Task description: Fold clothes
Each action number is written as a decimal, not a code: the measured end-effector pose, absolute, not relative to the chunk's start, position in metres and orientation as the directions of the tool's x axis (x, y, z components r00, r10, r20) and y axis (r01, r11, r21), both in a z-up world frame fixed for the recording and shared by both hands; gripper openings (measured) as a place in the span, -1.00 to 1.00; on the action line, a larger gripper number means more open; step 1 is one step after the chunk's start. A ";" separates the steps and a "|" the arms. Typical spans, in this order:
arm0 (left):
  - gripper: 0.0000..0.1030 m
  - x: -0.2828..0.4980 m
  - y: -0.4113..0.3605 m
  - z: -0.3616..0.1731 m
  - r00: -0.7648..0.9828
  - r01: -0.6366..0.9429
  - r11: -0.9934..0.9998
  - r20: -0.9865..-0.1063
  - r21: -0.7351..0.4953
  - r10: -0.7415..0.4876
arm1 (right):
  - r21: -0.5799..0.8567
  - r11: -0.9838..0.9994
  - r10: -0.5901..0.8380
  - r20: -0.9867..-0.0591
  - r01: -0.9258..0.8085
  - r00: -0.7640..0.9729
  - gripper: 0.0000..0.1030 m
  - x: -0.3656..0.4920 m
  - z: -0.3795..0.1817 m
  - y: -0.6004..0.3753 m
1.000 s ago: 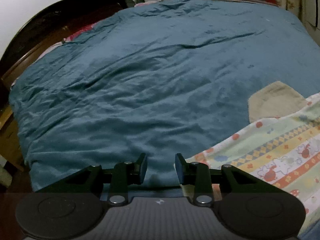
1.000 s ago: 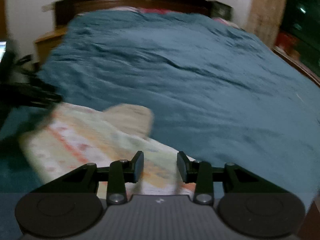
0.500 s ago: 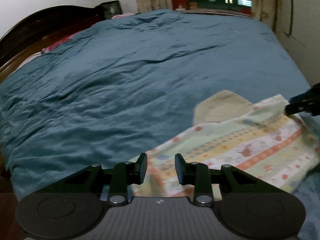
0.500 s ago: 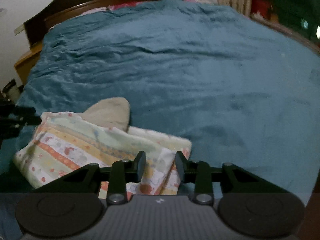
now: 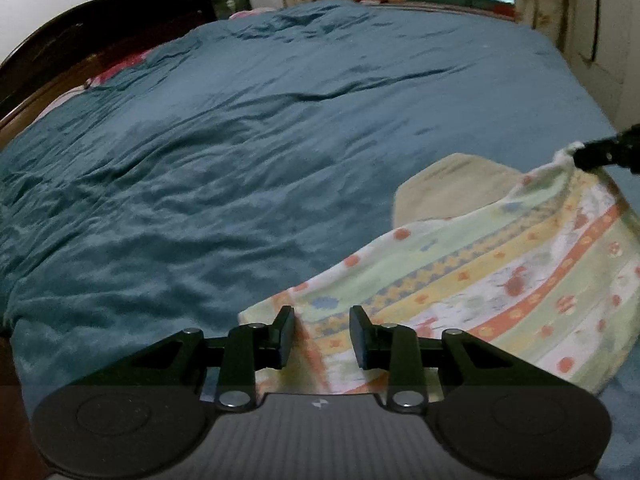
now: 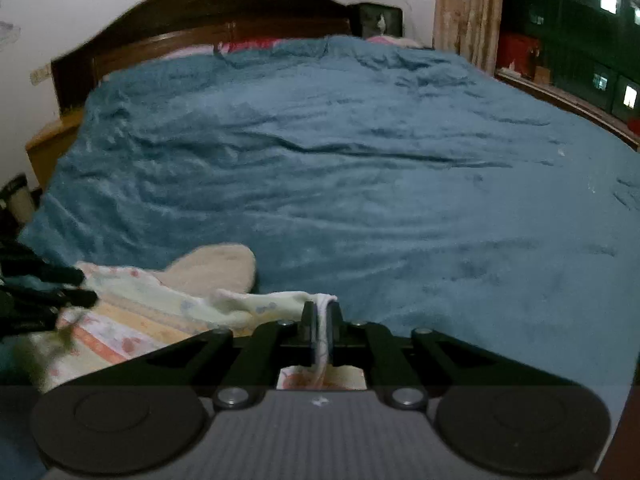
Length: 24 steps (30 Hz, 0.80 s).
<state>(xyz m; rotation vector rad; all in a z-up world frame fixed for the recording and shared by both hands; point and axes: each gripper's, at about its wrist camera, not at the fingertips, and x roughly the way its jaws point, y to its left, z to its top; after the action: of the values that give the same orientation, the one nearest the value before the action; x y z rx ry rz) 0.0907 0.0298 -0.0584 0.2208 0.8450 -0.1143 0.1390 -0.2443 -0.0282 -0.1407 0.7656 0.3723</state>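
Right wrist: right claw (image 6: 320,322) pinches garment (image 6: 256,304) corner; left claw (image 5: 322,334) gapes over its edge.

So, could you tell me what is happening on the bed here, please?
A person with a handheld claw in each hand is folding a patterned cloth on the blue bedspread. The right claw is shut on one corner of the cloth and has raised it off the bed. The left claw is open, with the cloth's opposite edge lying between its fingers, not yet gripped. A beige piece lies just beyond the cloth, partly under it.
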 end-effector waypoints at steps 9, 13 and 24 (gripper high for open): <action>-0.38 0.081 0.017 -0.037 0.678 0.258 0.964 -0.723 0.062 -0.135 | 0.006 0.922 0.280 -0.699 -0.387 0.657 -0.67 0.132 -0.026 -0.245; -0.39 0.083 -0.004 -0.037 0.662 0.327 0.944 -0.720 0.028 -0.208 | 0.045 0.878 0.360 -0.718 -0.476 0.596 -0.67 0.124 -0.024 -0.230; -0.39 0.117 0.005 -0.063 0.650 0.198 0.980 -0.752 0.030 -0.108 | 0.062 0.850 0.382 -0.756 -0.523 0.532 -0.67 0.154 -0.055 -0.183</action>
<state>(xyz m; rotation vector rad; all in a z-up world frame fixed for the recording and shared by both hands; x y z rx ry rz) 0.1173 0.0051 -0.0625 0.1132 0.8454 -0.1740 0.1541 -0.1828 -0.0547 -0.1806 0.8530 0.5436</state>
